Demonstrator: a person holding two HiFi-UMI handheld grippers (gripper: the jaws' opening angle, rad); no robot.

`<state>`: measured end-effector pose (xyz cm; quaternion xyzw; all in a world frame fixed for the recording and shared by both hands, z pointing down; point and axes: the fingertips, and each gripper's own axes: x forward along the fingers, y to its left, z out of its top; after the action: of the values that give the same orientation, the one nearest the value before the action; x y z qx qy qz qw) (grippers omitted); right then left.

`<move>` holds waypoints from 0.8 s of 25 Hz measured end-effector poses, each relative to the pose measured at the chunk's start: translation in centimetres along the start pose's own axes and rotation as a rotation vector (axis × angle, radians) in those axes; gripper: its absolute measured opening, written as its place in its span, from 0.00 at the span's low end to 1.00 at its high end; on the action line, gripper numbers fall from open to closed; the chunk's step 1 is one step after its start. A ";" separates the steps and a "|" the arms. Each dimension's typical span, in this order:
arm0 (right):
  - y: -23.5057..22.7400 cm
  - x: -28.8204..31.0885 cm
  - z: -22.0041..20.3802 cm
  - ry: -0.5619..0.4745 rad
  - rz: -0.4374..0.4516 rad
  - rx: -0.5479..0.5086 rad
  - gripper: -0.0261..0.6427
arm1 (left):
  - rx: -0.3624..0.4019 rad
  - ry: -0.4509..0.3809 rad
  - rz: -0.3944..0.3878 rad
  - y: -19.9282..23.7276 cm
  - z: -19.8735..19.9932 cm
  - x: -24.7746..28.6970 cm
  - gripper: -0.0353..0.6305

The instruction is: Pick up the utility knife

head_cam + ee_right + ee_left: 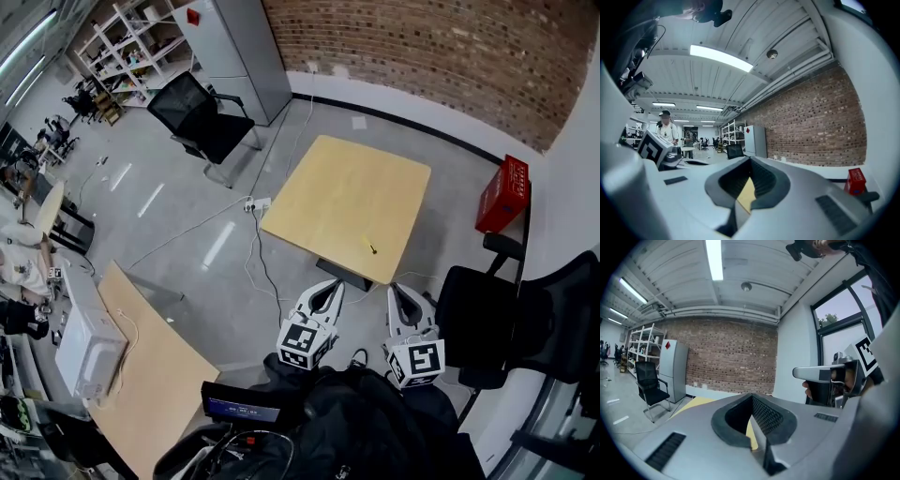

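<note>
In the head view the utility knife (pixel 372 247), small and yellow, lies near the front edge of a square light-wood table (pixel 337 187). Both grippers hang low in front of that table, short of its edge and off the knife. My left gripper (pixel 333 285) points at the table's front edge; its jaws meet at the tips with nothing held. My right gripper (pixel 398 290) sits beside it, also shut and empty. In the left gripper view my left gripper (pixel 758 442) shows only a sliver of tabletop (pixel 751 433). The right gripper view shows my right gripper (pixel 736 210) the same way.
A red crate (pixel 502 194) stands on the floor right of the table. Black office chairs stand at the right (pixel 525 319) and the far left (pixel 202 117). White cables and a power strip (pixel 257 203) lie on the floor left of the table. A second wooden table (pixel 155 375) is at lower left.
</note>
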<state>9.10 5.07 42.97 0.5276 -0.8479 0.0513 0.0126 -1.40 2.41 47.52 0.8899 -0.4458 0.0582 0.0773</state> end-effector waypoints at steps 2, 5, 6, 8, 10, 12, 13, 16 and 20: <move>-0.1 0.4 -0.2 0.009 0.014 0.001 0.05 | -0.008 0.009 0.012 0.3 -0.2 0.3 0.05; -0.4 0.9 -0.5 0.022 0.025 0.007 0.05 | -0.011 0.015 0.017 0.4 -0.2 0.8 0.05; -0.5 1.1 -0.6 0.025 0.025 0.008 0.05 | -0.011 0.016 0.018 0.4 -0.3 1.0 0.05; -0.7 1.6 -0.8 0.026 0.027 0.011 0.05 | -0.011 0.019 0.021 0.7 -0.4 1.2 0.05; -0.6 2.2 -0.8 0.026 0.031 0.011 0.05 | -0.015 0.021 0.027 1.5 -0.5 1.5 0.05; -0.5 3.0 -0.7 0.027 0.033 0.004 0.05 | -0.020 0.018 0.027 2.3 -0.3 1.9 0.05; -0.5 3.4 -0.6 0.027 0.032 0.000 0.05 | -0.024 0.015 0.024 2.6 -0.2 2.3 0.05; -1.2 4.5 -0.4 0.029 0.019 -0.010 0.05 | -0.022 -0.001 0.003 3.1 0.5 3.7 0.05; -1.8 6.6 0.5 0.021 0.000 -0.021 0.05 | -0.015 -0.011 -0.019 4.6 1.5 5.3 0.05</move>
<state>7.82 -1.64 43.12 0.5269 -0.8482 0.0478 0.0269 -1.93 -4.73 47.35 0.8938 -0.4383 0.0492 0.0818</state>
